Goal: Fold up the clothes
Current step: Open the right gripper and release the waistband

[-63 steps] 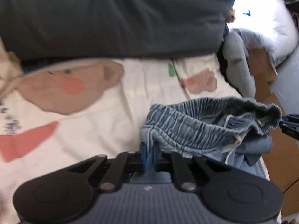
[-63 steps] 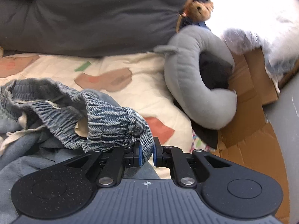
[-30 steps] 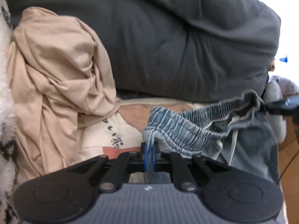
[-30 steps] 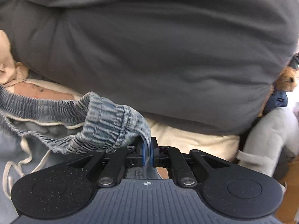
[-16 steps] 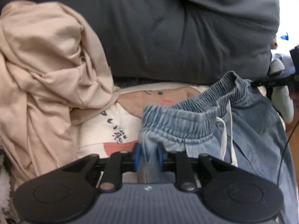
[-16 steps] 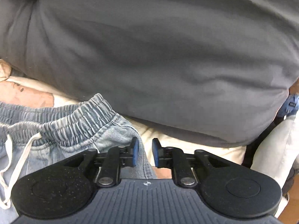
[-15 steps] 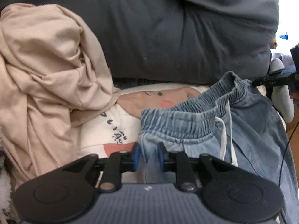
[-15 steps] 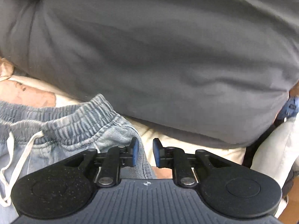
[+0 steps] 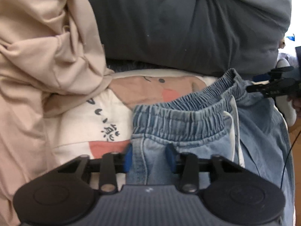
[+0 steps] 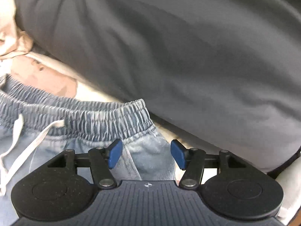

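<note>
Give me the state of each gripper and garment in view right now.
left gripper: open, jaws astride the jeans' corner.
right gripper: open, jaws astride the other corner.
jeans: released, lying waistband-up on the sheet.
drawstring: loose, untied.
beige garment: crumpled, unfolded.
sheet: spread under the jeans.

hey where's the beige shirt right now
The beige shirt is bunched at the left of the left wrist view, against the dark grey pillow and left of the denim shorts.
</note>
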A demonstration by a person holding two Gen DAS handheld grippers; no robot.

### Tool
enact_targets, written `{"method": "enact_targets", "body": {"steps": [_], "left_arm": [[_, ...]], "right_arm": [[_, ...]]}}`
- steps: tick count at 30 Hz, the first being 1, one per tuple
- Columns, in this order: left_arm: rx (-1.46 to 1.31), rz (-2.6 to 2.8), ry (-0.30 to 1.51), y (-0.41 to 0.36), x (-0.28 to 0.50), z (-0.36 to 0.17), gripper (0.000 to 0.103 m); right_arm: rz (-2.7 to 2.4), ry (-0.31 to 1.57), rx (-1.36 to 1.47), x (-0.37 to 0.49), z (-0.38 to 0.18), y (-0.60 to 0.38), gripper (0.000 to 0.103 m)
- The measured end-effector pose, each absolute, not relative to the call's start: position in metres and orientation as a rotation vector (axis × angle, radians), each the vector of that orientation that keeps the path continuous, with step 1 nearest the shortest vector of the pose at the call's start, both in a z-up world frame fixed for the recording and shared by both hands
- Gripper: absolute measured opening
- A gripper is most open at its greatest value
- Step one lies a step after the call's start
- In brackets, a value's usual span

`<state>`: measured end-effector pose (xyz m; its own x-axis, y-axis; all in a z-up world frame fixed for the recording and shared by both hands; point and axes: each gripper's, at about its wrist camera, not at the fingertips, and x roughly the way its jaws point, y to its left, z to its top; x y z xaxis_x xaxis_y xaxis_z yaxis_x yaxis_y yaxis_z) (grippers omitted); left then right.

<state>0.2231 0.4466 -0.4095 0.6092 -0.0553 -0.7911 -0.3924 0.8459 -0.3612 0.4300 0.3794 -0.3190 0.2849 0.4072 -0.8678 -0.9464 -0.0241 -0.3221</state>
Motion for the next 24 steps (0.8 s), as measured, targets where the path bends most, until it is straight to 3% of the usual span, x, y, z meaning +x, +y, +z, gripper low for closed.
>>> {"method": "enact_targets", "body": {"steps": [4,6,17,24], "left_arm": [[-0.551,0.258,0.879,0.452,0.218,-0.407,0.014],[-0.544,0.278,0.855,0.455,0.215,-0.4,0.011],[-0.487,0.321,0.863,0.464,0.225,-0.389,0.009],[-0.466,0.336,0.908,0.464,0.224,-0.394,0.009]], "right_arm": [[1.161,0.679,-1.055,0.438,-0.335,0.395,0.064],[1.147,0.694,-1.052,0.436,-0.344,0.401,0.062],[1.083,0.715,-1.035,0.426,-0.373,0.411,0.066],[1.045,0.797,-0.881,0.429,-0.357,0.399,0.066]]}}
